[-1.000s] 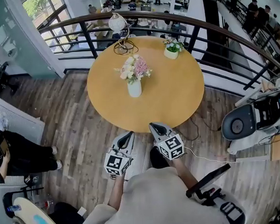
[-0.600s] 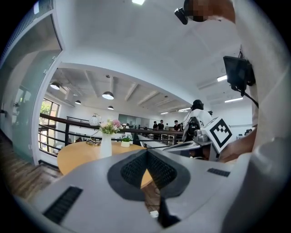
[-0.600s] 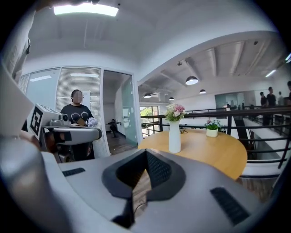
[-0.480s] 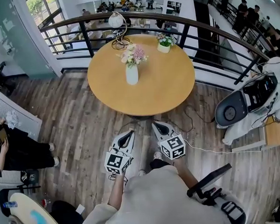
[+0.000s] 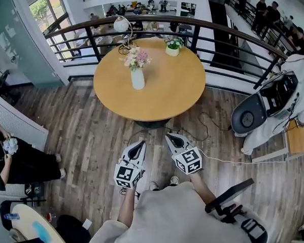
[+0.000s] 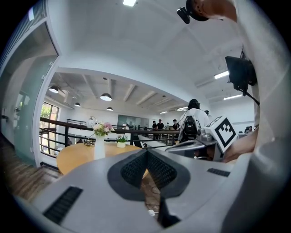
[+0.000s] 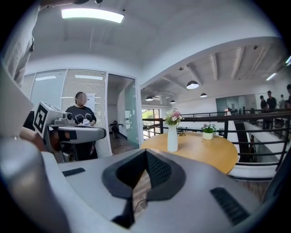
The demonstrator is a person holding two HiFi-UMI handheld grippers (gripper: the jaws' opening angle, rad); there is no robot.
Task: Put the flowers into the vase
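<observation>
A white vase (image 5: 137,79) stands on the round wooden table (image 5: 165,92), holding a bunch of pink and cream flowers (image 5: 137,56). Both grippers hover over the wooden floor, well short of the table's near edge. My left gripper (image 5: 138,146) and my right gripper (image 5: 171,139) sit side by side, both shut with nothing in them. In the left gripper view the vase (image 6: 99,148) is far off at the left, beyond the shut left gripper (image 6: 147,154). The right gripper view has the vase (image 7: 172,139) and its flowers (image 7: 173,117) ahead of the right gripper (image 7: 145,154).
A small potted plant (image 5: 173,44) and a globe lamp (image 5: 120,25) stand at the table's far side. A black railing (image 5: 229,38) curves behind it. A white machine (image 5: 265,107) stands to the right, its cable (image 5: 220,159) on the floor. A seated person (image 5: 22,168) is at left.
The table with the vase has drawn farther away from me and looks smaller; both grippers, still shut and empty, have backed off from its edge over the floor.
</observation>
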